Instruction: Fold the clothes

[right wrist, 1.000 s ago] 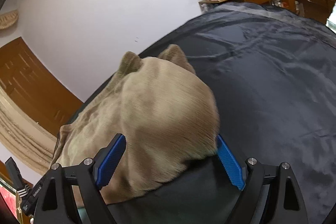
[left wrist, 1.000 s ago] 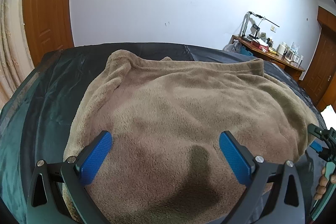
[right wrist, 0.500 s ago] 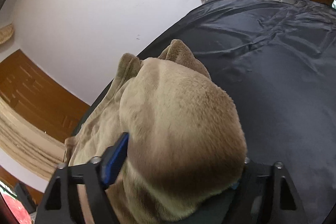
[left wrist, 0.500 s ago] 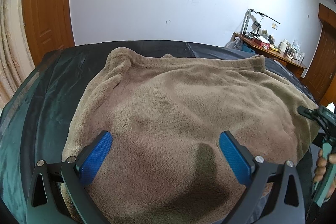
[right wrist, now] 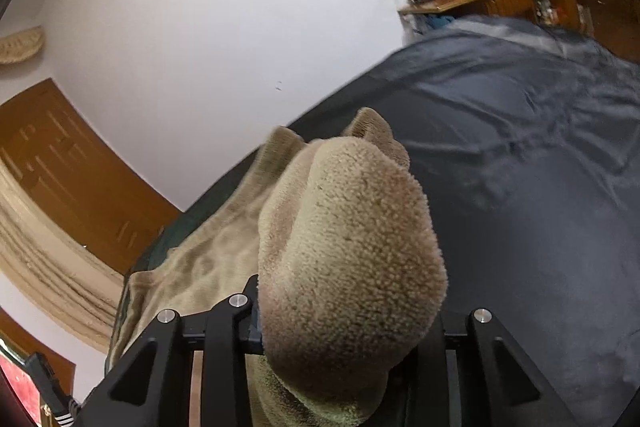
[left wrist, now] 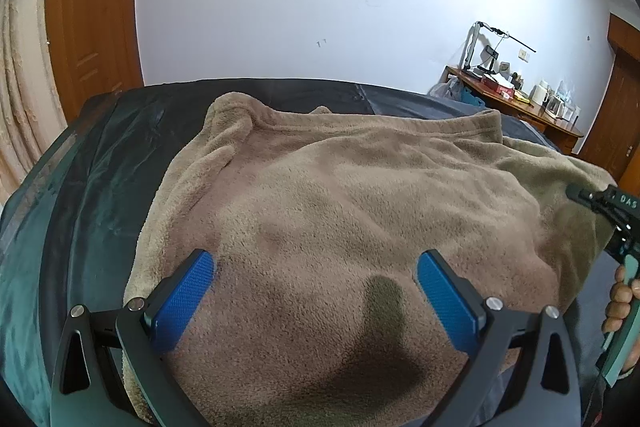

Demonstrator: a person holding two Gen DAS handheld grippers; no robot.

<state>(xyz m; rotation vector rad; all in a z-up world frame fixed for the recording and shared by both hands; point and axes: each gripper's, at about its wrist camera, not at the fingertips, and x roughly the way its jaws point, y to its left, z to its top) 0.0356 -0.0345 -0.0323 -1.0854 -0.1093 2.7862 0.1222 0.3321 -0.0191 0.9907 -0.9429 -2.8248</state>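
Lying spread on the dark bedsheet [left wrist: 92, 187], the tan fleece garment [left wrist: 340, 219] has its right edge bunched between the clamped fingers of the right gripper [right wrist: 344, 323], while the left gripper [left wrist: 316, 287] hovers over it, jaws wide apart.

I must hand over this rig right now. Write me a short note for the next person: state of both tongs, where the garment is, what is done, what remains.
Left tongs: open, hovering over the near part of the tan fleece garment, holding nothing.
Right tongs: shut on a bunched edge of the garment at its right side.
Garment: spread on the dark bed cover.
Done: right-side grasp only; no fold visible.
Left: bring the held side over, then grip with the left tongs and finish folding.
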